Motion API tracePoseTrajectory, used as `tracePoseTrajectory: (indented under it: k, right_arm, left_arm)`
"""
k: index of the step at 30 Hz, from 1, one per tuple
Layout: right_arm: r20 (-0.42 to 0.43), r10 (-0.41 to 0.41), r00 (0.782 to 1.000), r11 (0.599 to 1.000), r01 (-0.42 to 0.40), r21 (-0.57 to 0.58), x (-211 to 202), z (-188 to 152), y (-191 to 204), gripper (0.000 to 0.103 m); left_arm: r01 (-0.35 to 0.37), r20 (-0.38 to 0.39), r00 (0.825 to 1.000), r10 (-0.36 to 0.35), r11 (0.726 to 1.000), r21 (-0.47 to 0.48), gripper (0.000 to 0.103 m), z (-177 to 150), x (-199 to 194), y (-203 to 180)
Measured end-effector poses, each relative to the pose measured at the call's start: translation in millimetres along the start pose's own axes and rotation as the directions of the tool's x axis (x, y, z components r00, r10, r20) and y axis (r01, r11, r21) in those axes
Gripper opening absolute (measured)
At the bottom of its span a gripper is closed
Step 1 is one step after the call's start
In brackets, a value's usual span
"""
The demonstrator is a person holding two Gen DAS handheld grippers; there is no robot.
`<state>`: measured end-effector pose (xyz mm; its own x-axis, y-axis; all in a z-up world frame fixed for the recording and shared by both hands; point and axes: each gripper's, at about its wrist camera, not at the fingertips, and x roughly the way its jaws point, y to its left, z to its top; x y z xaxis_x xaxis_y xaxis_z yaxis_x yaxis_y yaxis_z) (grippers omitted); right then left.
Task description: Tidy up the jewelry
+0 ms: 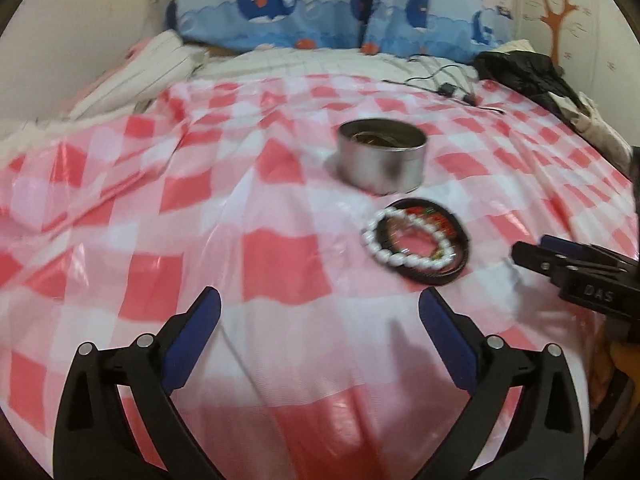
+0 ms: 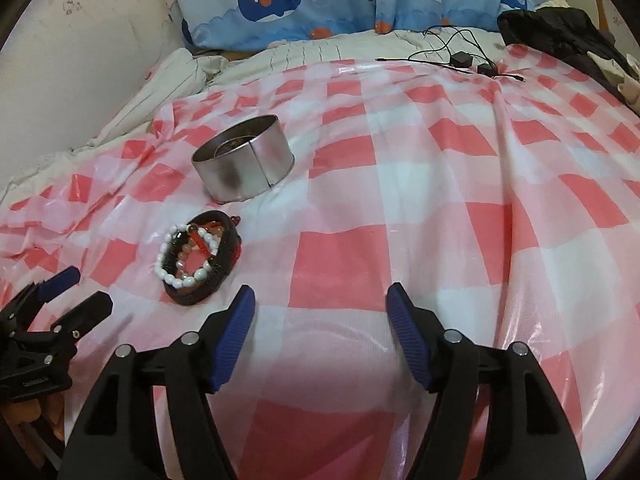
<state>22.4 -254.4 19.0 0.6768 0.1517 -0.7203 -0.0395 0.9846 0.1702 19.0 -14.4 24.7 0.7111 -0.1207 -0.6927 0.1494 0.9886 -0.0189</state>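
A pile of bracelets [image 1: 416, 240] lies on the red-and-white checked cloth: a white bead bracelet [image 2: 170, 276] over dark bands [image 2: 224, 272] and a red cord. A round metal tin [image 1: 382, 156] stands open just behind the pile, with something dark inside; it also shows in the right wrist view [image 2: 244, 168]. My left gripper [image 1: 320, 304] is open and empty, just short of the pile. My right gripper [image 2: 320, 300] is open and empty, to the right of the pile. Each gripper shows in the other's view, the right gripper [image 1: 532, 252] and the left gripper [image 2: 86, 292].
The checked cloth [image 2: 440, 200] covers a bed. Blue whale-print pillows [image 2: 320, 0] line the wall at the back. Black cables with small adapters [image 2: 460, 58] lie at the far right. A black garment [image 2: 560, 32] is heaped in the far right corner. A striped sheet [image 1: 152, 68] bunches at left.
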Motion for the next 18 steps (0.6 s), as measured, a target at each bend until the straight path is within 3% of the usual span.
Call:
tracePoseTrajectory:
  k: [4, 6, 18]
  right_arm:
    - [-0.022, -0.021, 1.0, 0.999, 0.02, -0.038, 3, -4, 7, 0.088]
    - [-0.033, -0.035, 0.999, 0.998, 0.033, -0.057, 5, -4, 11, 0.091]
    - [-0.048, -0.04, 0.998, 0.997, 0.037, -0.067, 8, -5, 14, 0.095]
  left_arm:
    - [-0.03, -0.031, 0.999, 0.029, 0.999, -0.031, 0.095, -1, 8, 5]
    - [-0.042, -0.038, 0.998, 0.041, 0.999, -0.017, 0.095, -2, 10, 3]
    - [-0.067, -0.067, 0.995, 0.067, 0.998, 0.009, 0.095, -1, 14, -3]
